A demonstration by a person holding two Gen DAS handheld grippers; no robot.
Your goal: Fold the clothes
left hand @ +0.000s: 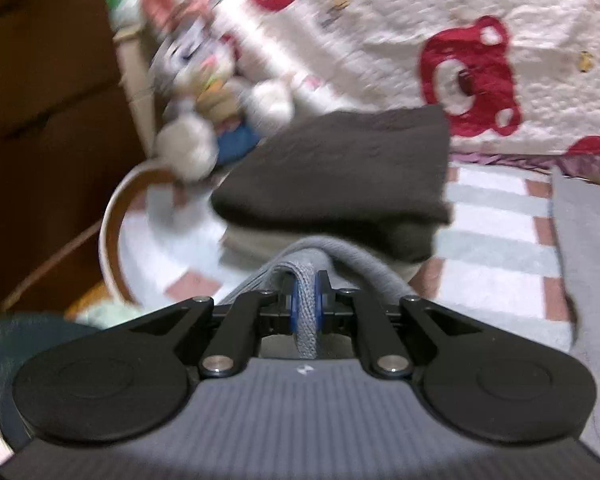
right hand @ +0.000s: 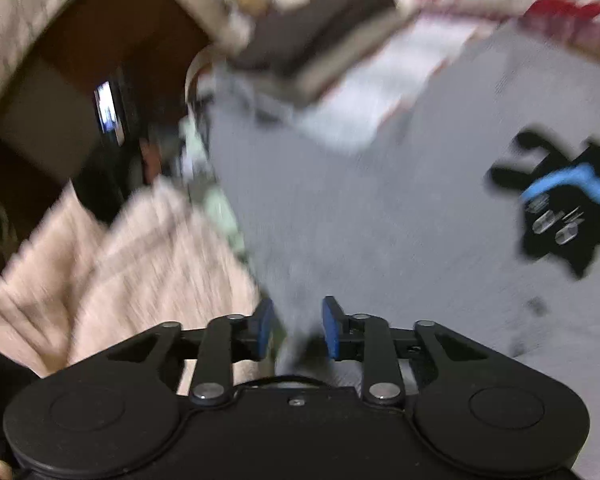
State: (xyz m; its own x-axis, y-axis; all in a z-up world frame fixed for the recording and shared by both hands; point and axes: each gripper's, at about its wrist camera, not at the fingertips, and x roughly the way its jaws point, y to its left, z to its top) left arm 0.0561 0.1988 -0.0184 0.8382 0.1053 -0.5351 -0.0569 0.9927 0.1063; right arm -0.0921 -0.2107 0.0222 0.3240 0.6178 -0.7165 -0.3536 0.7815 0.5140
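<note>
My left gripper [left hand: 305,296] is shut on a fold of the grey garment's [left hand: 300,264] ribbed edge, held just above the bed. More of that grey garment hangs at the right edge of the left wrist view. In the blurred right wrist view the grey garment [right hand: 380,200] lies spread out, with a black and blue print [right hand: 560,200] at the right. My right gripper [right hand: 298,320] is low over its near edge, jaws apart, with grey cloth showing in the gap. A folded dark brown garment [left hand: 340,168] tops a small stack ahead.
A beige knit garment [right hand: 140,260] is heaped at the left. A plush toy [left hand: 204,80] leans by the stack, near a curved wooden rim [left hand: 112,232]. A quilt with red bears [left hand: 420,40] covers the back. A striped sheet [left hand: 492,240] lies underneath. Brown furniture [left hand: 40,120] stands left.
</note>
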